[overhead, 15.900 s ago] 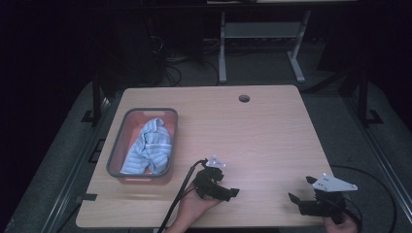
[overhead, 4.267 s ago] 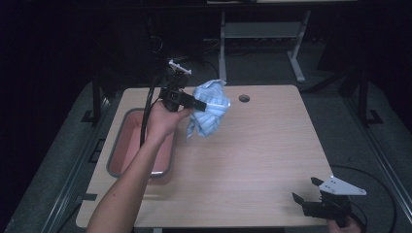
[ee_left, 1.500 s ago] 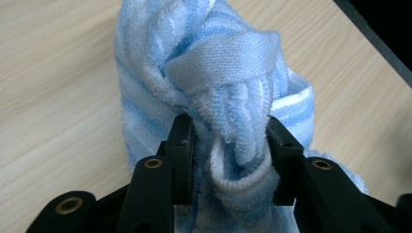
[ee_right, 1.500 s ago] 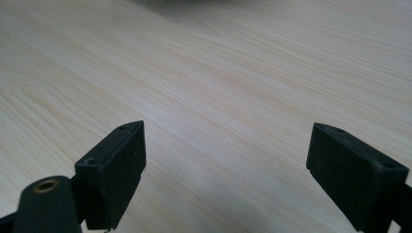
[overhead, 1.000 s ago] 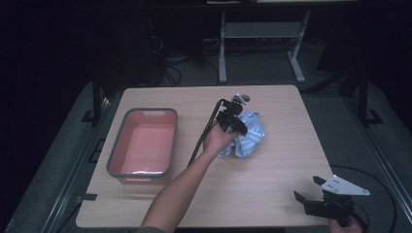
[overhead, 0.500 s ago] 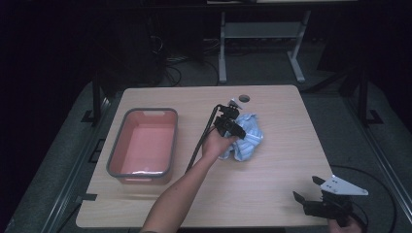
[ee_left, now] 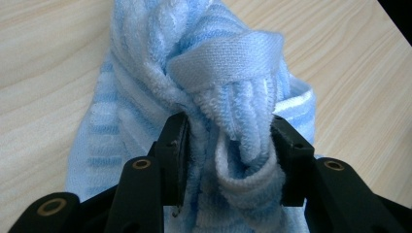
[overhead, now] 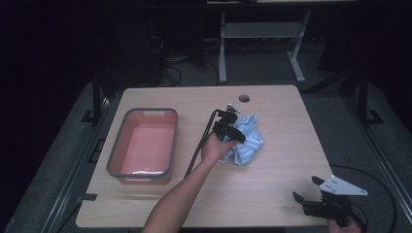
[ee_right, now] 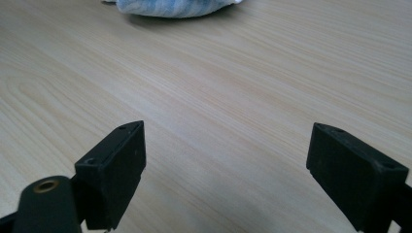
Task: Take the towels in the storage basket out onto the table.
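A light blue striped towel [overhead: 248, 141] lies bunched on the wooden table [overhead: 272, 194], right of centre. My left gripper [overhead: 241, 137] comes at it from the left, low over the table. In the left gripper view a thick fold of the towel [ee_left: 218, 73] still fills the gap of my left gripper [ee_left: 228, 131], and both pads touch the cloth. Its jaws have just been opening, with the towel between them. My right gripper [overhead: 306, 189] rests open at the table's near right corner. In the right gripper view my right gripper [ee_right: 226, 145] has nothing between its fingers, and the towel [ee_right: 175, 7] lies far ahead.
A pink bin with a grey rim [overhead: 114, 155] stands on the left of the table. A round cable hole [overhead: 244, 98] sits near the far edge. The left gripper's cable [overhead: 201, 145] trails along the forearm. Dark floor and desk legs lie beyond.
The towel went from the bin to the table's middle. Over the last second the left gripper eased slightly nearer and the towel settled flatter on the wood. The right gripper stayed put.
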Demonstrator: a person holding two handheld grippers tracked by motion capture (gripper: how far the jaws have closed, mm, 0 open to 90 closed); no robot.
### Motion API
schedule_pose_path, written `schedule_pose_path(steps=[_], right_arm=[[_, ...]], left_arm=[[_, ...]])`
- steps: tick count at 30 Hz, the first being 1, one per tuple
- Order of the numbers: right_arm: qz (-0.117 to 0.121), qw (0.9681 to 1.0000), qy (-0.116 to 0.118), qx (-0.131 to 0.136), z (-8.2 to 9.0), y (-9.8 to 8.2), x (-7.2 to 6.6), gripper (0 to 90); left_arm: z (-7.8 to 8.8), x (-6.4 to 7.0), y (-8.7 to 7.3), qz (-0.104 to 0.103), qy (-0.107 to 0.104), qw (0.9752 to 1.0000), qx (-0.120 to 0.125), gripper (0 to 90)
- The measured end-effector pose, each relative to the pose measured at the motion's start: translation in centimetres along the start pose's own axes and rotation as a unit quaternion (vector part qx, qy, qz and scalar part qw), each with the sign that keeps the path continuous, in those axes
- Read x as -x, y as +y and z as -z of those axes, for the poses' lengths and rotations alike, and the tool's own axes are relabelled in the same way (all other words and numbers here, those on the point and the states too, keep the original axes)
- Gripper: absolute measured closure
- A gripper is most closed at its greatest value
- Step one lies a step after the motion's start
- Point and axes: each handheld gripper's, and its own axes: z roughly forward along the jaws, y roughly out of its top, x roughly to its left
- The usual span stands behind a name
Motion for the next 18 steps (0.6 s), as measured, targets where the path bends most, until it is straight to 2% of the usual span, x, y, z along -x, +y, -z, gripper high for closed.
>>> schedule_pose_path(steps=[13, 15, 18], right_arm=[[0.001, 1.0000, 0.001, -0.001, -0.02, 0.00, -0.08, 13.7], [-0.001, 1.0000, 0.001, -0.002, -0.04, 0.00, -0.12, 13.7], [0.002, 1.0000, 0.002, -0.001, -0.06, 0.00, -0.11, 13.7]], left_arm=[[-0.25, -0.03, -0.48, 0.002, 0.001, 1.0000, 0.005, 53.3], [-0.27, -0.03, -0.60, 0.000, 0.000, 1.0000, 0.004, 51.4], [-0.19, 0.05, -0.75, 0.003, -0.005, 0.9999, 0.015, 47.6]])
